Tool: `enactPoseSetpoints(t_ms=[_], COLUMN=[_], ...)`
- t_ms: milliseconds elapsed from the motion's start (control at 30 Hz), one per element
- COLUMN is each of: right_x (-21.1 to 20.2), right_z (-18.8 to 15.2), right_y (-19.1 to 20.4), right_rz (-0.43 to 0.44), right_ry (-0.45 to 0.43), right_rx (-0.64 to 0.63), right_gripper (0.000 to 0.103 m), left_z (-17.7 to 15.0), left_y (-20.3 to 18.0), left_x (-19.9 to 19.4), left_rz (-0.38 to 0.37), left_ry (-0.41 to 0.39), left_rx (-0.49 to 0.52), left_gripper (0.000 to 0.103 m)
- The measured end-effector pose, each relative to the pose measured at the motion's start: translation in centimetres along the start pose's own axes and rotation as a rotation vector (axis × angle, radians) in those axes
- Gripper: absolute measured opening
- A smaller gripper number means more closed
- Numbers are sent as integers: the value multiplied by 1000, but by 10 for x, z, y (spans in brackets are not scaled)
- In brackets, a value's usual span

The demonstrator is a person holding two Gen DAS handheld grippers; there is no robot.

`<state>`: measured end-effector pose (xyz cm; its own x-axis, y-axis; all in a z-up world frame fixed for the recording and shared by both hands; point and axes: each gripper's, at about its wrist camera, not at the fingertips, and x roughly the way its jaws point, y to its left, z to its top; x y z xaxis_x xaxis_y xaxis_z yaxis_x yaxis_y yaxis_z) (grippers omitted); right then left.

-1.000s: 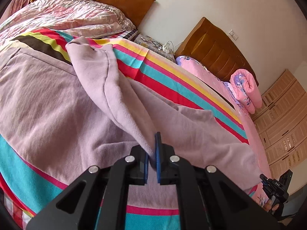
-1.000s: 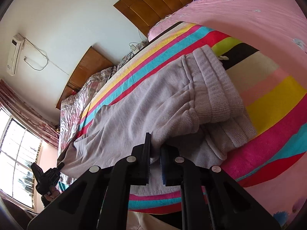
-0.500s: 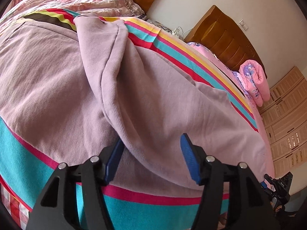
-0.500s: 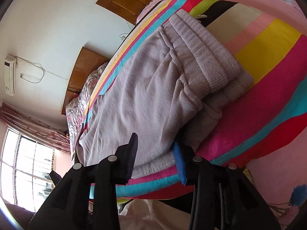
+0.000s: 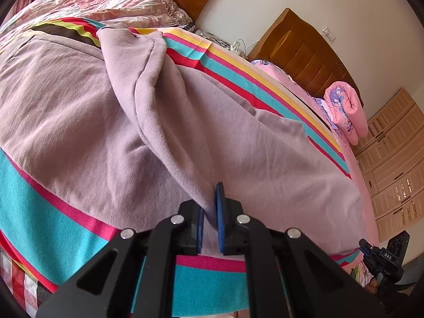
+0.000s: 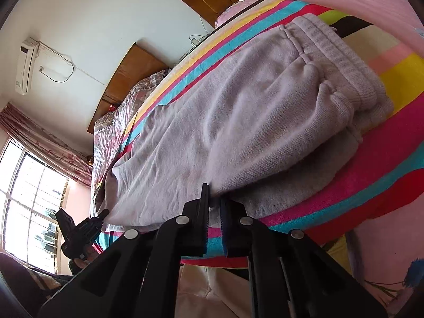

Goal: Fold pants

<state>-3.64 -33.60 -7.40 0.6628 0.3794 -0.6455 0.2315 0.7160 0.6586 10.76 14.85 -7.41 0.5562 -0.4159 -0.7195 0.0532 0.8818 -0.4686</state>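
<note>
Two tongs grip the lilac pants [image 5: 265, 143] spread on the striped bed [image 5: 45, 201]: your left tongs [image 5: 209, 220] have just closed on a raised fold, your right tongs [image 6: 214, 212] on the near edge. Next, likely carry both across together.

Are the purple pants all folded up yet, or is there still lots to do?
Not yet. Done: the pants lie along the striped blanket, one leg laid over the other. In hand: the left gripper and right gripper have just closed, each pinching the near edge of the cloth. Left: folding the long pants over into a short bundle.
</note>
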Motion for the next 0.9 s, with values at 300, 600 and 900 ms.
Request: enactPoseSetpoints(t_ms=[300,600,900], right_x=[20,-22,51], right_z=[-1,15,106], right_y=[-13,52,68], right_rz=[-48,-22,-252], right_ry=[31,90,104], right_rx=[5,-380,-584], right_gripper=[9,61,61], left_z=[-10,22,52], left_y=[10,-30,-217], left_x=[14,-63,96], left_rz=[5,147,-109], left_ry=[-1,-250,139], left_rx=[-9,168,601], left_gripper=[12,70,79])
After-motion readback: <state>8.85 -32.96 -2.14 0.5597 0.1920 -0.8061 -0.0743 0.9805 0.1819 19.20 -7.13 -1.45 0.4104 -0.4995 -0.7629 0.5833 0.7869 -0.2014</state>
